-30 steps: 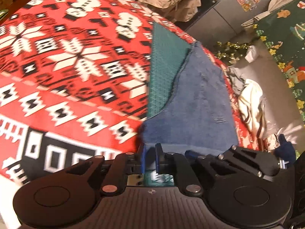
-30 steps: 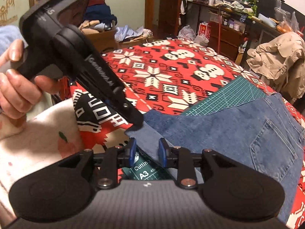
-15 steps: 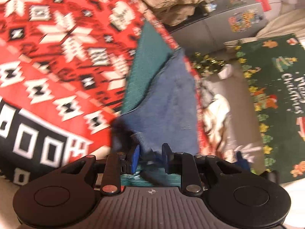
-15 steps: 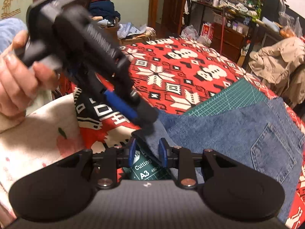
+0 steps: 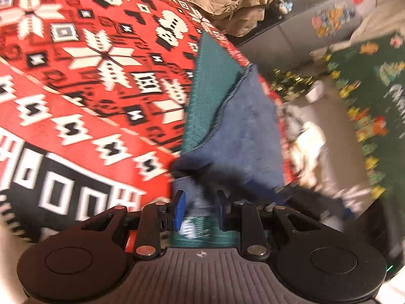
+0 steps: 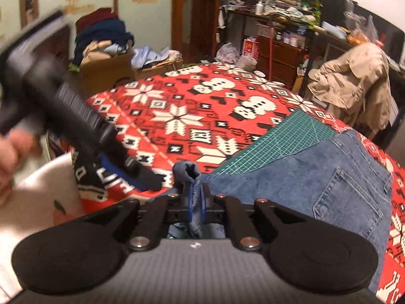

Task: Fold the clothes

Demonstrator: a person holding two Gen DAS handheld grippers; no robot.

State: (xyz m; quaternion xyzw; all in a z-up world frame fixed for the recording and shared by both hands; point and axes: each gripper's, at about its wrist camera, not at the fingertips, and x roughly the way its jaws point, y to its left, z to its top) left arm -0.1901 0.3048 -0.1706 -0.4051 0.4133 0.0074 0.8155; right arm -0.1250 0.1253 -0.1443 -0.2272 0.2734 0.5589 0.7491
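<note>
Right claw (image 6: 195, 201) just closed, now clamped on jeans (image 6: 329, 187) edge; left claw (image 5: 200, 209) apart.

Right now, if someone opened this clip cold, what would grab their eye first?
The red, white and black patterned blanket that covers the table dominates both views. On its near right side blue jeans lie spread over a green cutting mat. The right gripper has just been closing and now pinches a bunched fold of the denim, while the left gripper hangs beside it with jaws apart around the same edge.
</note>
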